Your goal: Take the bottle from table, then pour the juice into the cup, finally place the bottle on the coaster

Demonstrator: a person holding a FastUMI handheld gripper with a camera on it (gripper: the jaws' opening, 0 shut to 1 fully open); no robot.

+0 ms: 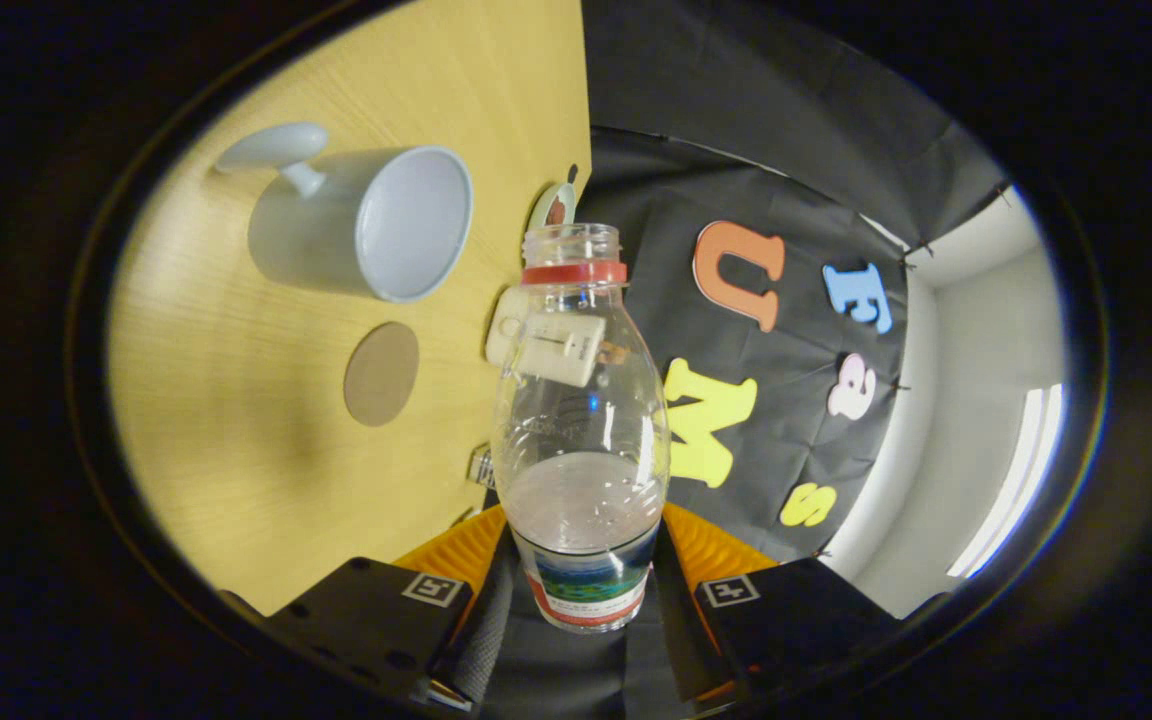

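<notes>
Wooden table (236, 420), pale grain. Small cream-coloured item (508, 325) near table edge. Round item (554, 206) with red mark further along edge.

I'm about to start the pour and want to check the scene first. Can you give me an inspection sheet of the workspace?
Surface: light wooden table, seen tilted from the gripper view.
Job's things: clear bottle, cap off, part full of pale liquid; white cup with nothing visible inside; round brown coaster bare, beside the cup.
Clutter: small pale boxy object behind the bottle; a round item at the table edge, too small to identify.
Gripper: gripper shut on the bottle's lower body, one finger each side.
Cables: nothing seen.
Surroundings: black cloth wall, pale wall beyond.
</notes>
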